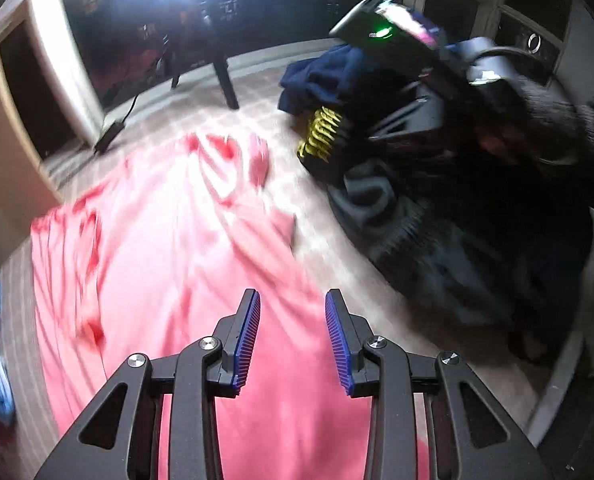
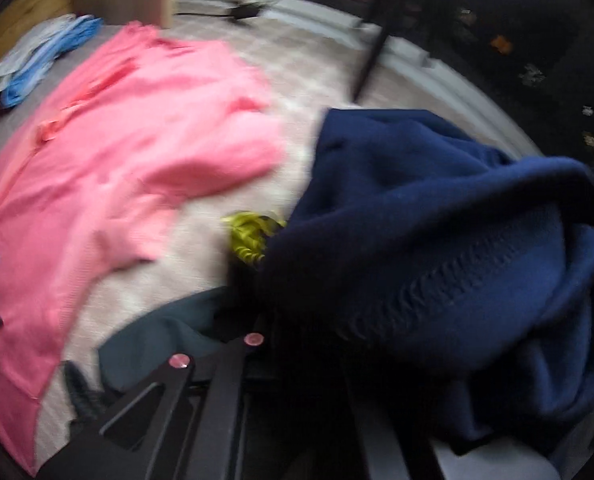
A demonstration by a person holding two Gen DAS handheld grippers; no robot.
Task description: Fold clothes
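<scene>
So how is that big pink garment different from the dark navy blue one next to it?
The pink garment lies spread out fairly flat over the pale patterned surface, while the navy blue garment is bunched in a rumpled heap. The pink one looks thin and smooth; the navy one looks thicker, with a knitted or fleecy texture. The pink one lies by itself; the navy one sits among other dark clothes. Neither is folded yet.

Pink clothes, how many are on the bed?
1. The pink garment lies spread flat under the left gripper, left of the dark pile of clothes. More pink could be buried in that pile; I cannot tell.
</scene>
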